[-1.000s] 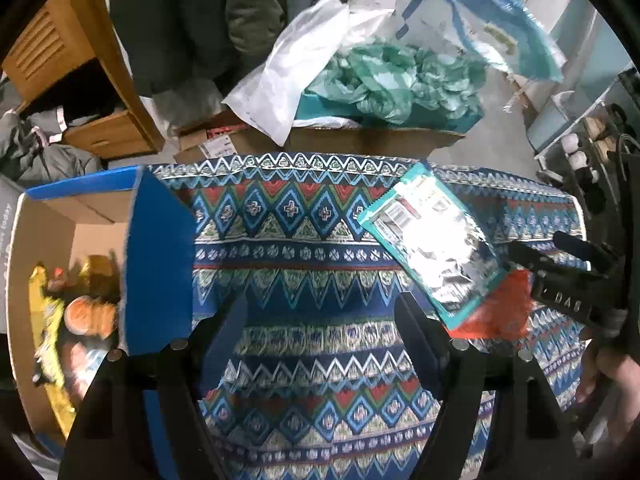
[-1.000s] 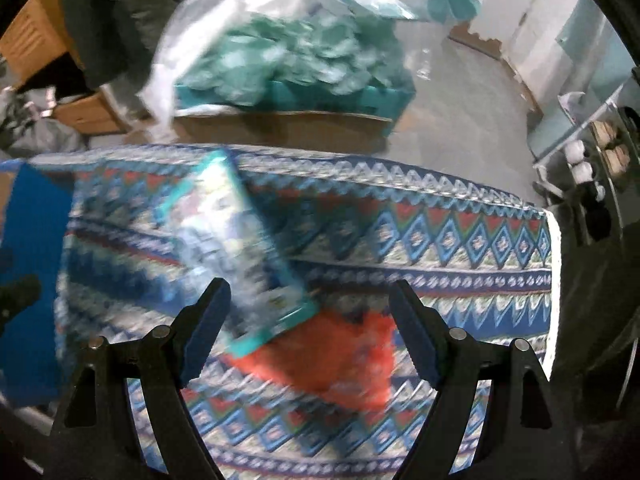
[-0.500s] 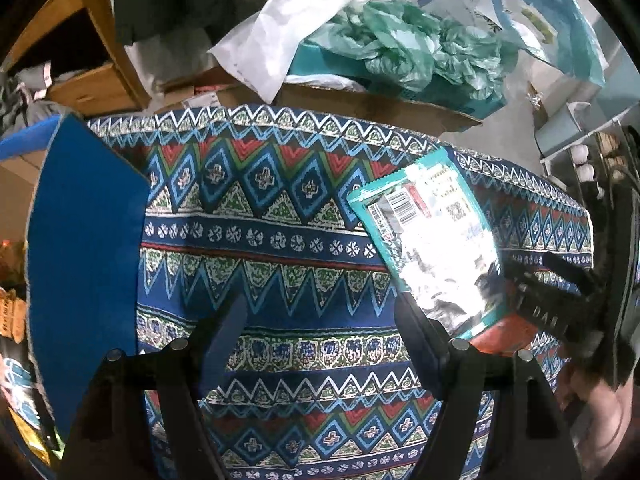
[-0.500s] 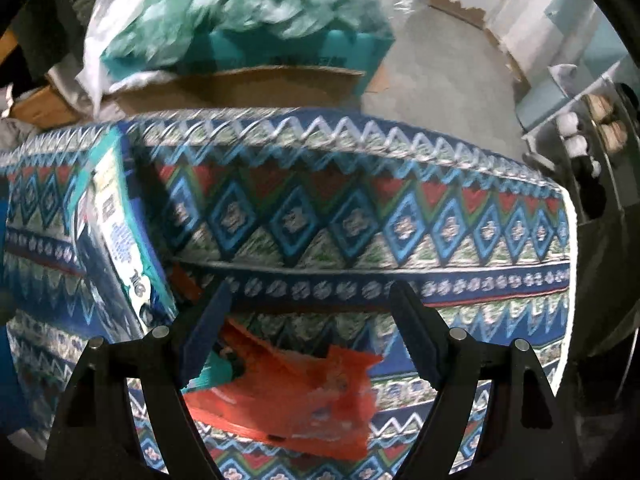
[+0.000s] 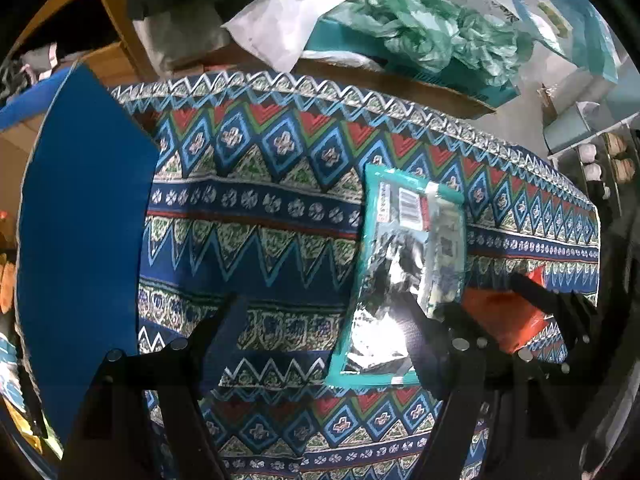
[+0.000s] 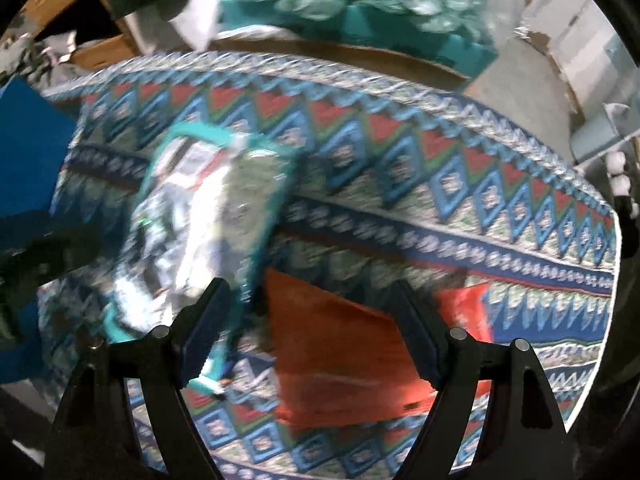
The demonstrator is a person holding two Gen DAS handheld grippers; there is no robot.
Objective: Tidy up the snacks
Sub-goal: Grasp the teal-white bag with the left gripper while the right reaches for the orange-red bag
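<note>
Right wrist view, blurred: right gripper (image 6: 308, 320) wide, empty, probably lining up on orange packet (image 6: 344, 360); next, close on it. Left gripper (image 5: 324, 344) wide, idle.

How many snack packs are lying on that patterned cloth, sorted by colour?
Teal and silver pack: 1
Orange pack: 1
Total on the cloth: 2
</note>
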